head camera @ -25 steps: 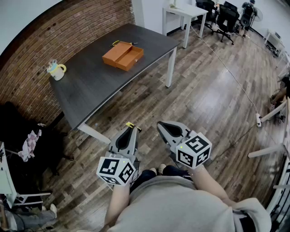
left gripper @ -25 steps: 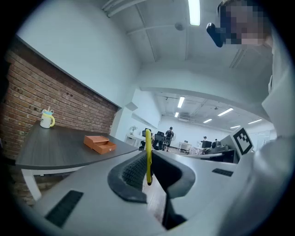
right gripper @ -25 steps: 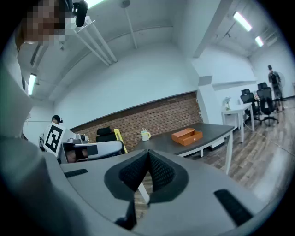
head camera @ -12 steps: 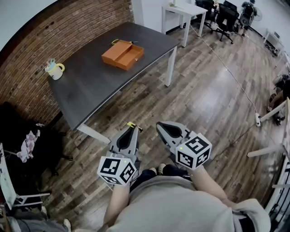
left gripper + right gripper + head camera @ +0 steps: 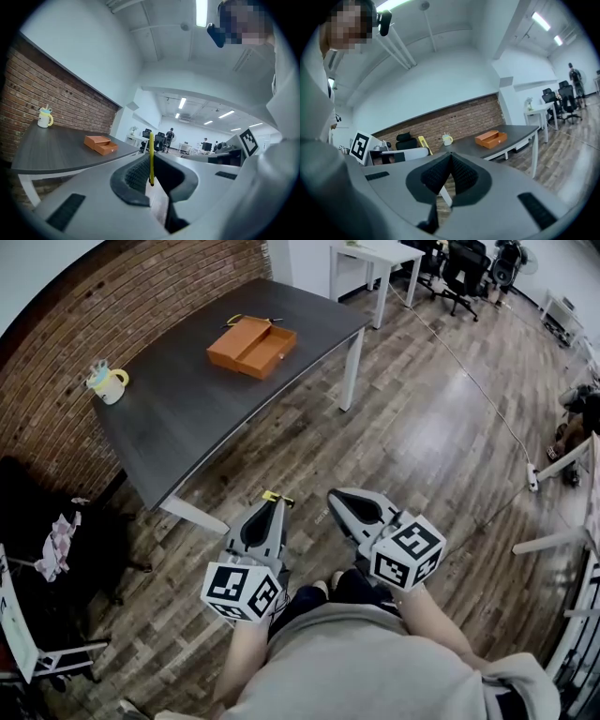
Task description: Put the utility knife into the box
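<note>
Item: utility knife [image 5: 151, 154], yellow, seen edge-on as a thin upright strip. Location: clamped between the jaws of the left gripper [image 5: 272, 510]; in the head view its yellow end, dark at the tip, juts past the jaw tips. Right gripper [image 5: 450, 165]: jaws pressed together with nothing between them, carried beside the left one in front of the person's body. Destination: orange box [image 5: 251, 345], lying open with its lid folded back, toward the far end of the dark table [image 5: 178, 427]; contents too small to tell. Also on the table: a pale mug [image 5: 107, 382] with a yellow handle, well apart from the box. Progress, as judged: the knife is in hand, so the pick-up is done. The person stands on the wooden floor [image 5: 422, 446] well apart from the table, so carrying the knife to the table, lowering it into the box and releasing it all remain. Markings: no brand, label or legible writing on knife, box or mug; the gripper cubes bear only black-and-white square patterns, not words.
</note>
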{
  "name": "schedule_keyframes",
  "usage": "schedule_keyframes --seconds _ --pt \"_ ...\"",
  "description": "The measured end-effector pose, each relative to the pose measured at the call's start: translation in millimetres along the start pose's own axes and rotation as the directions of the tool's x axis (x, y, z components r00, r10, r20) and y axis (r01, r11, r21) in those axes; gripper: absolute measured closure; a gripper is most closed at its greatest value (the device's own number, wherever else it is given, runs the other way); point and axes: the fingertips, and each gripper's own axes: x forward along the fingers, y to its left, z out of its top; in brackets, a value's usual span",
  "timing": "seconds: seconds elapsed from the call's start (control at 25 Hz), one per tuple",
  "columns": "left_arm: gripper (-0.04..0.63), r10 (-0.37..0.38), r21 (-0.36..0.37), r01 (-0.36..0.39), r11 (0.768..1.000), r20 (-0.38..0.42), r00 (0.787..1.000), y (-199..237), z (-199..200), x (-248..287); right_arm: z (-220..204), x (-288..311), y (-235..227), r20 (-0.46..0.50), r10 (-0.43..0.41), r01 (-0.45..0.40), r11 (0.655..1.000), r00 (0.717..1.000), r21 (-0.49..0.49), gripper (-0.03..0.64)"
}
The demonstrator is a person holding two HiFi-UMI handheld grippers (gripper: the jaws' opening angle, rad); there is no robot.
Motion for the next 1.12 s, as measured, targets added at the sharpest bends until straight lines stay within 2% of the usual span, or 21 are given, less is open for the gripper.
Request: schedule_keyframes --seconds 0.24,0.6,0.84,1.12 --pt "0.557 -0.019 -0.023 0.02 1.0 0.008 1.0 16 -4 -2 -13 5 3 -0.015 -0.032 0.032 0.999 0.999 0.018 0.612" --pt "0.557 0.027 -0.051 -0.027 0.998 0.004 1.0 47 -7 18 -8 35 -26 -0.031 -0.021 0.022 0.999 0.999 0.024 0.612" --pt "0.557 0.076 -0.035 -0.076 0.997 0.007 0.997 75 5 60 12 75 -67 -0.037 0.015 -0.015 1.0 0.999 -0.002 0.612" --pt "0.557 0.119 -0.021 -0.118 0.993 0.04 0.992 109 29 136 54 128 -129 -0.034 0.067 -0.067 0.997 0.997 -0.022 0.612"
